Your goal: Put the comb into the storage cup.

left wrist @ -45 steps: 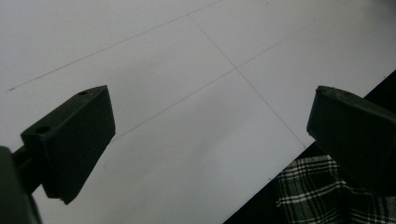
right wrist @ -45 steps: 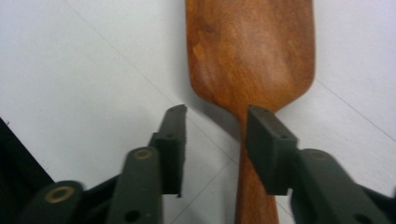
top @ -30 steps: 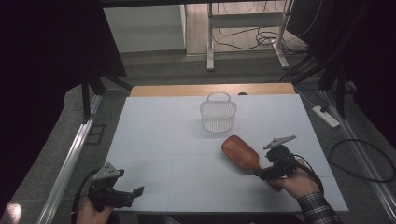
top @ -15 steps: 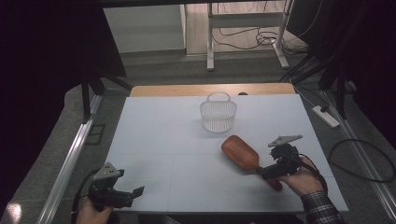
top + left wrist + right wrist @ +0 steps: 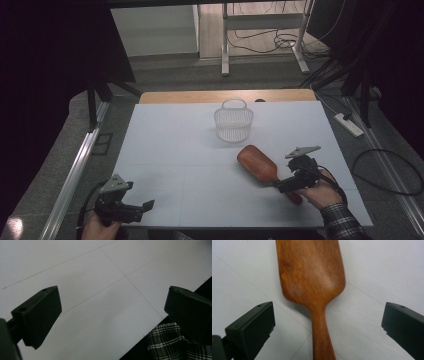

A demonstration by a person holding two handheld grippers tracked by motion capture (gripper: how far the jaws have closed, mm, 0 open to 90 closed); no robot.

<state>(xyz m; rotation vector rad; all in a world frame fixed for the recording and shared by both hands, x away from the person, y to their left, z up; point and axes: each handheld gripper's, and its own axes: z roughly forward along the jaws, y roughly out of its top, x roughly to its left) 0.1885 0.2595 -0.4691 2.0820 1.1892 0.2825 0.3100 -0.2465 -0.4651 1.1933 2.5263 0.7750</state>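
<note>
A brown wooden paddle brush (image 5: 257, 165) lies back-up on the white table (image 5: 170, 145), right of centre, with its handle toward the front right. My right gripper (image 5: 285, 186) sits at that handle. In the right gripper view the brush (image 5: 312, 275) runs up the middle, and the right gripper (image 5: 326, 307) is open, its jaws wide on either side of the handle without touching it. They have just been opening. At the front left edge, my left gripper (image 5: 147, 206) rests low, and in its own view the left gripper (image 5: 112, 292) is open over bare table.
A white lattice basket (image 5: 233, 122) with a handle stands upright at the back centre. A wooden strip (image 5: 200, 96) borders the far edge. A power strip (image 5: 350, 125) and cables (image 5: 395, 170) lie on the floor at the right. Plaid cloth (image 5: 170, 342) shows below the near table edge.
The right hand has eased slightly to the right at the brush handle. The brush lies where it was, and the left gripper has kept still.
</note>
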